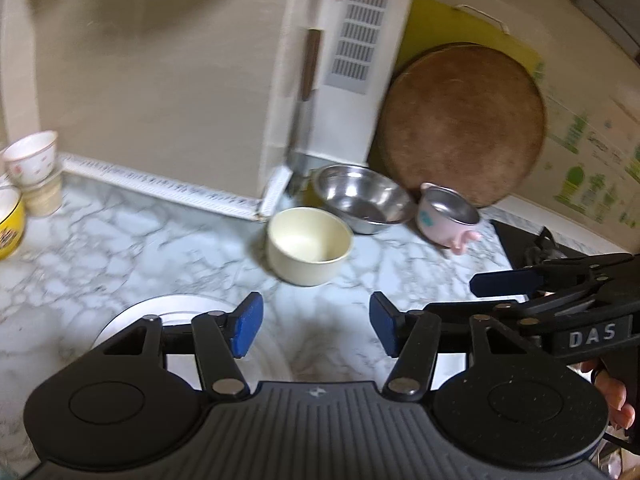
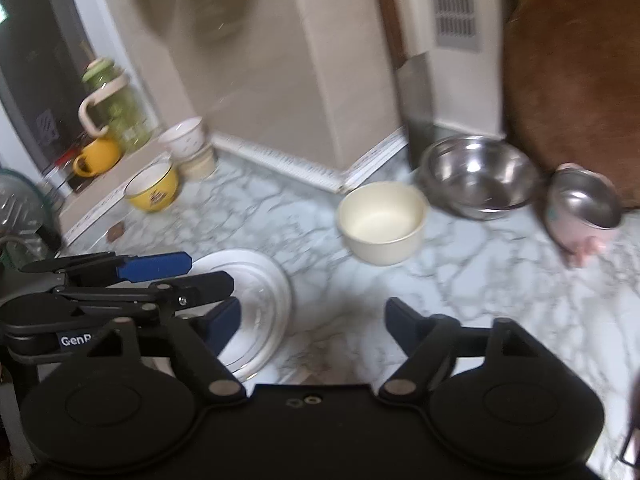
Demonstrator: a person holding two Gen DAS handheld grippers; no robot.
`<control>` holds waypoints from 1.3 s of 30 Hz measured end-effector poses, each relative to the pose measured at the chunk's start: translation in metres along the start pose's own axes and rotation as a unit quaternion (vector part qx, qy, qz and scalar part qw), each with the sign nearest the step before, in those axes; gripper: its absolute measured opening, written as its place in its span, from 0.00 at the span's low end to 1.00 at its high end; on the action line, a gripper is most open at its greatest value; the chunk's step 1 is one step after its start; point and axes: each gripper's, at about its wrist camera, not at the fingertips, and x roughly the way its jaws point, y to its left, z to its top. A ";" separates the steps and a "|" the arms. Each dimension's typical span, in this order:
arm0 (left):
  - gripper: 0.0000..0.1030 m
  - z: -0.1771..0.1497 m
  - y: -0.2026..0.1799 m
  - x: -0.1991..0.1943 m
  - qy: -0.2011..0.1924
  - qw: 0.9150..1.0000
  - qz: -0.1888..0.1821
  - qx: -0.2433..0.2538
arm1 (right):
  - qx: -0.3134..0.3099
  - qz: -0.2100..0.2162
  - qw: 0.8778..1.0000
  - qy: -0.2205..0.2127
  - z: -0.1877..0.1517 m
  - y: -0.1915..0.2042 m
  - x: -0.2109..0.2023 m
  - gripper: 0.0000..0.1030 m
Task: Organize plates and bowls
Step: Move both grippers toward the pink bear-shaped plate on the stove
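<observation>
A cream bowl (image 1: 309,245) (image 2: 382,222) stands on the marble counter (image 1: 132,236). Behind it sit a steel bowl (image 1: 362,198) (image 2: 480,176) and a small pink-sided steel bowl (image 1: 448,216) (image 2: 582,212). A white plate (image 1: 176,312) (image 2: 256,304) lies near the front left. My left gripper (image 1: 316,330) is open and empty, above the counter just right of the plate. My right gripper (image 2: 312,324) is open and empty, beside the plate. Each gripper shows in the other's view: the right one (image 1: 504,280), the left one (image 2: 160,266).
A yellow bowl (image 2: 154,190) (image 1: 8,220) and stacked white cups (image 2: 188,148) (image 1: 34,170) stand at the left. A yellow mug (image 2: 98,156) and a green jar (image 2: 114,106) sit on the sill. A cleaver (image 2: 416,96) and a round wooden board (image 1: 460,128) lean against the wall.
</observation>
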 end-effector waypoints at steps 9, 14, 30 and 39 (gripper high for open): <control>0.76 0.007 -0.041 0.005 -0.022 0.998 -0.036 0.047 | 0.029 -0.087 0.994 -0.059 -0.023 -0.022 -0.040 1.00; 0.81 0.010 -0.073 0.020 -0.027 0.996 -0.059 0.066 | 0.058 -0.127 0.987 -0.082 -0.037 -0.051 -0.060 1.00; 0.81 0.007 -0.222 0.123 0.046 0.970 -0.172 0.165 | 0.173 -0.259 0.947 -0.084 -0.102 -0.162 -0.114 1.00; 0.81 -0.004 -0.307 0.188 0.093 0.943 -0.215 0.236 | 0.259 -0.345 0.900 -0.067 -0.146 -0.231 -0.138 0.99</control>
